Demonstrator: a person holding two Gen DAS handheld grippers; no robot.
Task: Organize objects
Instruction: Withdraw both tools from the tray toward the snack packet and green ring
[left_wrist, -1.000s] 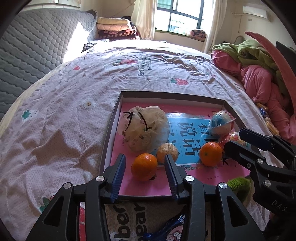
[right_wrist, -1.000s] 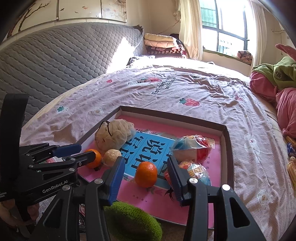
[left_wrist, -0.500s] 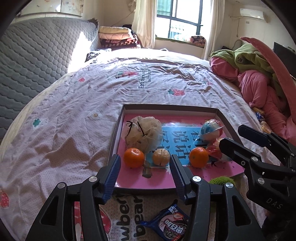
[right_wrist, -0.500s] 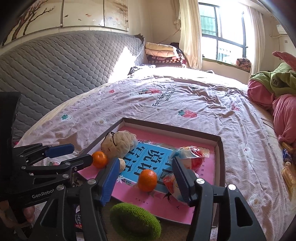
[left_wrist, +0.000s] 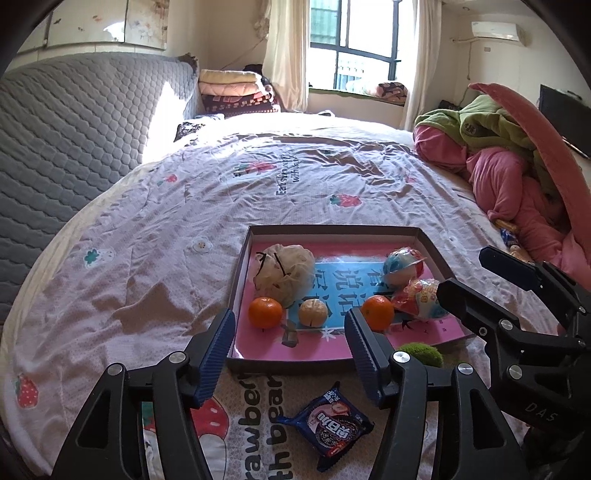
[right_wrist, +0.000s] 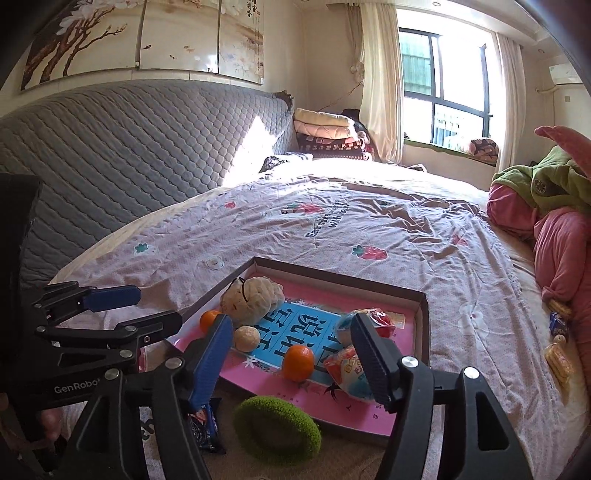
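Both tools lifted back off tray (left_wrist: 236, 295); left tool (left_wrist: 290, 345), right tool (right_wrist: 291, 354) jaws just widened, empty.

Bedroom in a lived-in home.
Marked as such by a wide bed (right_wrist: 369, 229) under a strawberry-print quilt, a grey quilted headboard (right_wrist: 129, 147), folded blankets (right_wrist: 325, 129) stacked in the corner, a curtained window (right_wrist: 443, 85), a wall air conditioner (left_wrist: 495, 31), floral wall panels (right_wrist: 147, 33) above the headboard, and pink and green bedding (left_wrist: 509, 162) heaped at one side.
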